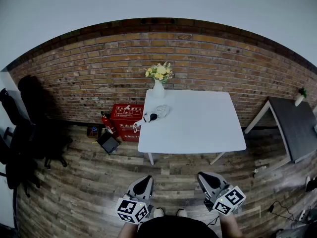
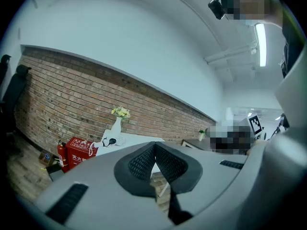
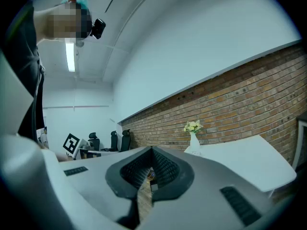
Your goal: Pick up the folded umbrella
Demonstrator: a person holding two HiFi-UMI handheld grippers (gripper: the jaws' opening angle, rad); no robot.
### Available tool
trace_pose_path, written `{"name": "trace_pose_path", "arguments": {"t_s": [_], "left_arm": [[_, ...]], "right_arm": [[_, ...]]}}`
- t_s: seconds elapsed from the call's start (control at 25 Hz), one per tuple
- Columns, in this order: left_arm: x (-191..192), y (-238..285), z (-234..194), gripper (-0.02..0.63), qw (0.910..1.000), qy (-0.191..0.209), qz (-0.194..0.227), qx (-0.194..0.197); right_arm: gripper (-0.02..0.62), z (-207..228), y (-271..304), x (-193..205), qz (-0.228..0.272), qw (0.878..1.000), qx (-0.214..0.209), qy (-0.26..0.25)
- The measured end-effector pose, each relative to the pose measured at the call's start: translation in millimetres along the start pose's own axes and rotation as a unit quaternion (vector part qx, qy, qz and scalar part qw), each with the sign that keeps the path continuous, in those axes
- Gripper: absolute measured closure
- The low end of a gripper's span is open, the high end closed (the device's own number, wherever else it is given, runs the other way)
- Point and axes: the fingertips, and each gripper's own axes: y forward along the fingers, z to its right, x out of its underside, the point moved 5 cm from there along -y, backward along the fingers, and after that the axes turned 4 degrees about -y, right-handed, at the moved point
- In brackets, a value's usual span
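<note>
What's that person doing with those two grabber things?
A person stands on the wooden floor, a little way back from the white table, with a gripper in each hand. The left gripper and the right gripper are both shut and hold nothing. The folded umbrella lies on the table's far left part, near a vase of flowers. Nobody has picked it up yet.
</note>
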Motion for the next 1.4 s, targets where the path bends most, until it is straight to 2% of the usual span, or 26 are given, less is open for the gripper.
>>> {"name": "trace_pose_path", "arguments": {"t_s": [0.68,0.92,1.4], "left_arm": [[-10.4,-7.6,-42.7,0.592,1.0000,0.004,0.006,-0.004],[-12.1,-16.2,-55.8,0.592,0.9997,0.012,0.005,0.019],[-7.1,-20.8,-77.7,0.592,0.9998,0.003,-0.008,0.018]], "right_arm": [[0.572,-16.5,31.4,4.1,-0.002,1.000,0.010,-0.007],[0.574,-27.6,43.3,8.7,-0.005,1.000,0.017,0.003],[0.572,-33.8,59.7,7.8,-0.014,1.000,0.014,0.002]]}}
